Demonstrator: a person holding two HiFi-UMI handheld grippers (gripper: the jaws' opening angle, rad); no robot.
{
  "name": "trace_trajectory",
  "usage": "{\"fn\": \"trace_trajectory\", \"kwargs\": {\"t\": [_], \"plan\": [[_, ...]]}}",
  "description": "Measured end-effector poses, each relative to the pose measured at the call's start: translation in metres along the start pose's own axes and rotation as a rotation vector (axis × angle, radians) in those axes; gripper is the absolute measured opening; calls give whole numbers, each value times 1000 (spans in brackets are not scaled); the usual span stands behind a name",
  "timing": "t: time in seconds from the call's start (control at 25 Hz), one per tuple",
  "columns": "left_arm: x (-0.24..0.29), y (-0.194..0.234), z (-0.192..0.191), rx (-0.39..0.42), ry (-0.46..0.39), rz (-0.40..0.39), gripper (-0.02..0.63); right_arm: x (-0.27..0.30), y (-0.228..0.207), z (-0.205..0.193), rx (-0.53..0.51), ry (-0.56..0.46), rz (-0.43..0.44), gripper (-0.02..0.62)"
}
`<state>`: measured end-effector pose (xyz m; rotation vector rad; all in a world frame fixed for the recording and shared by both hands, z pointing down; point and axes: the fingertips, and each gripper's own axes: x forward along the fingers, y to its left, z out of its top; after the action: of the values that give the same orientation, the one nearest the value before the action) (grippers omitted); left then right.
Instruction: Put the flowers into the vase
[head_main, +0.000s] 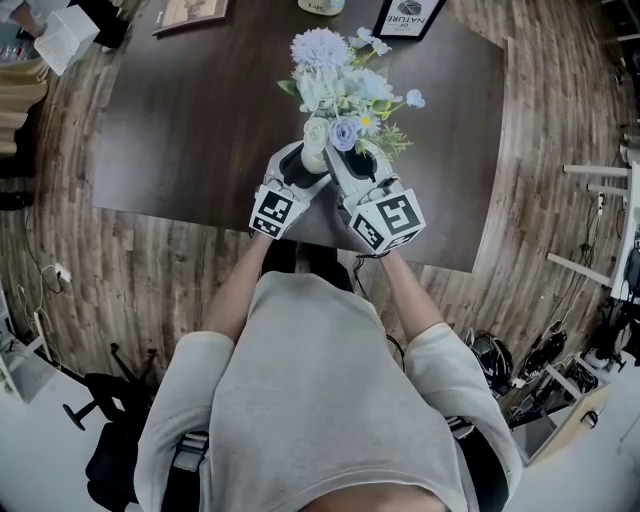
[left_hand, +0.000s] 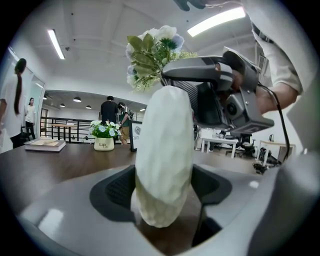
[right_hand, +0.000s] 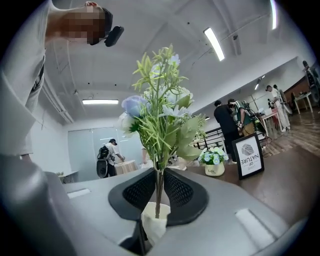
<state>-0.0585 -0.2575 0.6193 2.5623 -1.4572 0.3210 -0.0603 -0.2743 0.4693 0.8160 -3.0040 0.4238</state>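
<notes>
The step in hand was the insertion itself. The left gripper (head_main: 298, 172) reached in from 7 o'clock, its jaws spread wide and clamped on the white vase (left_hand: 165, 150), which it held just over the near part of the dark table (head_main: 180, 130). The right gripper (head_main: 345, 160) came in from 5 o'clock, almost level, its jaws nearly together and pinching the thin stems of the flowers (right_hand: 160, 120). The blossoms stood at 12 o'clock above the vase, and the stem ends seemed to enter its mouth already. In my judgement, the next move called for lowering the stems straight down and letting go of them only when they sat deep enough.
</notes>
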Motion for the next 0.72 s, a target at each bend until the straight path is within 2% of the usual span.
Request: {"fn": "trace_trajectory", "kwargs": {"t": [0.2,0.48,0.6,0.72], "plan": [[-1,-1,-1,2,1,0,345,-14,9,-11,-70,15,-18,61],[-1,2,-1,0,1,-1,344,-19,15,-35,-170,96,-57,73],[1,1,0,0,1,0,344,-20,19,-48,-184,150,-41,219],[2,0,0,-1,0,2,344,-23,15,-60,-162,173,-75,254]]}}
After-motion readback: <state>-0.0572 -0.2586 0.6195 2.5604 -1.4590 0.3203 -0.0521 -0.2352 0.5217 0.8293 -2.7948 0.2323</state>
